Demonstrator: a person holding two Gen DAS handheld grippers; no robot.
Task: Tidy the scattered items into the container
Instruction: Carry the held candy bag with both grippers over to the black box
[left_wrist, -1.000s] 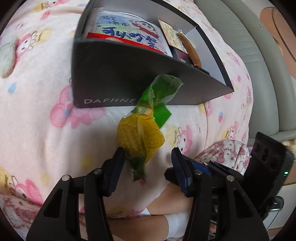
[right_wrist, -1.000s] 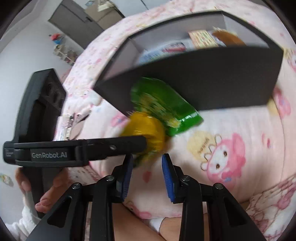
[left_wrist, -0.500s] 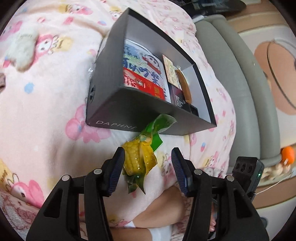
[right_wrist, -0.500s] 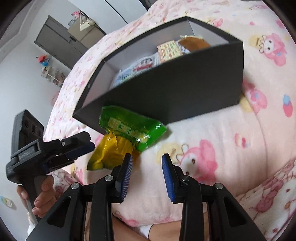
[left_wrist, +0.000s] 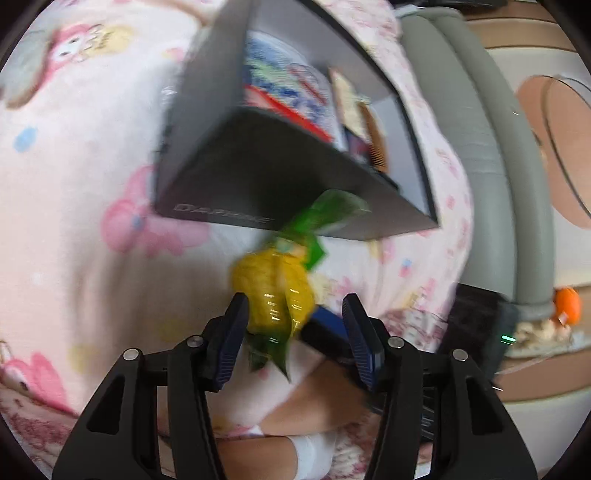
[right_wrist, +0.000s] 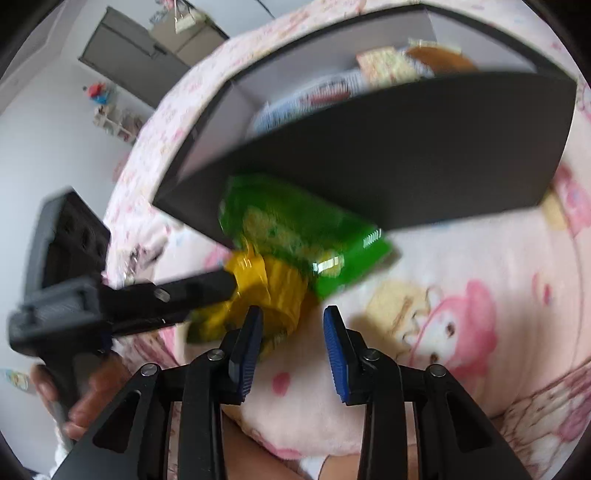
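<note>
Left wrist view: the dark box (left_wrist: 236, 177) reads, blurrily, perhaps "DAPHNE"; left claw (left_wrist: 295, 332) stands parted around the corn packet (left_wrist: 277, 291).

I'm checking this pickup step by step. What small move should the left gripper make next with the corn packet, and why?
Probably close the left gripper on the corn packet. The packet's yellow end sits between its fingers, against one pad with a gap at the other, so it doesn't look clamped. It lies on the pink blanket outside the dark box it belongs in.
</note>
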